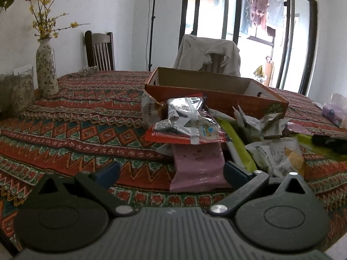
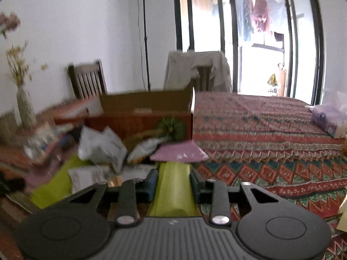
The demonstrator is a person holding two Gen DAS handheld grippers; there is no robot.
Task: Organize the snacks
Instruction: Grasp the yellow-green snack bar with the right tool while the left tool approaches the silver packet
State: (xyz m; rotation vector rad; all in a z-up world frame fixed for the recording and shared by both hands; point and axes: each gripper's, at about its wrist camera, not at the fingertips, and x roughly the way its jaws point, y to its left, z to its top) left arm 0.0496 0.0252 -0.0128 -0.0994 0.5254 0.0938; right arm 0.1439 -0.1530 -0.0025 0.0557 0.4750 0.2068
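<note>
A heap of snack packets lies on the patterned tablecloth in front of an open cardboard box [image 1: 216, 99] [image 2: 141, 108]. On top sits a silver-and-red packet [image 1: 186, 119], with a pink packet [image 1: 197, 164] sloping down from under it. My left gripper [image 1: 171, 171] is open, its fingers wide apart on either side of the pink packet's lower end, not pressing it. My right gripper [image 2: 173, 182] is shut on a lime-green packet [image 2: 173, 190], whose far end runs under a pink packet [image 2: 180, 152]. Crumpled silver bags [image 2: 99, 147] lie to its left.
A flowered vase [image 1: 46, 71] with yellow sprigs stands at the table's left. A purple tissue pack [image 1: 334, 112] [image 2: 325, 121] lies at the far right. Two chairs stand behind the table, one draped with a cream jacket [image 1: 208, 54]. Glass doors lie beyond.
</note>
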